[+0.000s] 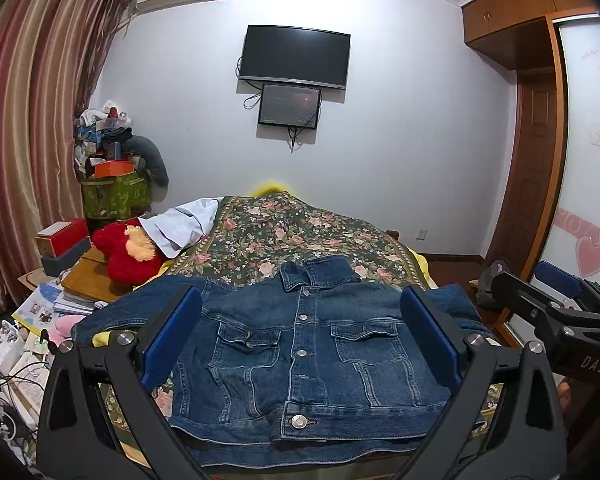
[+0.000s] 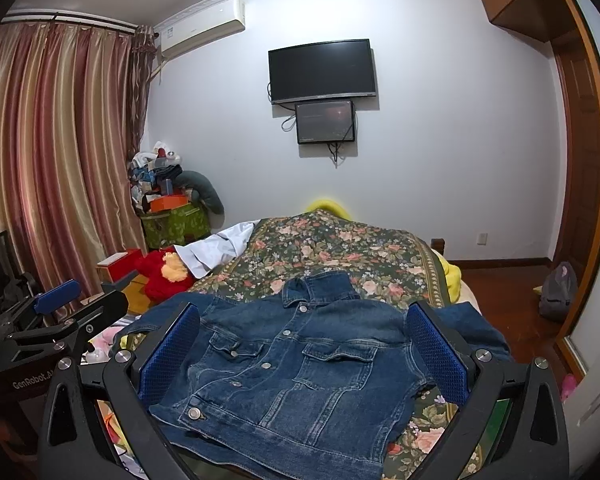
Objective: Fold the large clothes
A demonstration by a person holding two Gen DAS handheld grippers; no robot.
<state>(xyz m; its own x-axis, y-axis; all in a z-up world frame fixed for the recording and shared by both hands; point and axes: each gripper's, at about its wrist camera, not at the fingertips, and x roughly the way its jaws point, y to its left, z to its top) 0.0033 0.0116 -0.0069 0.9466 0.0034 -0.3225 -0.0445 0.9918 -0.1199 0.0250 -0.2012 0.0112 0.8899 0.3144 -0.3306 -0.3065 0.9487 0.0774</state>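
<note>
A blue denim jacket (image 1: 304, 356) lies front side up and buttoned on the floral bedspread (image 1: 300, 236), collar toward the far wall, sleeves spread to both sides. My left gripper (image 1: 302, 344) hovers over its near hem, open, blue pads wide apart with nothing between them. In the right wrist view the same jacket (image 2: 296, 368) lies below my right gripper (image 2: 304, 352), which is also open and empty. The right gripper (image 1: 560, 300) shows at the right edge of the left wrist view; the left gripper (image 2: 60, 312) shows at the left of the right wrist view.
A red plush toy (image 1: 128, 252) and a white garment (image 1: 184, 224) lie at the bed's left side. Boxes, books and cables crowd the left floor area (image 1: 40, 320). A wardrobe (image 1: 588, 160) and wooden floor are on the right. A television (image 1: 294, 56) hangs on the far wall.
</note>
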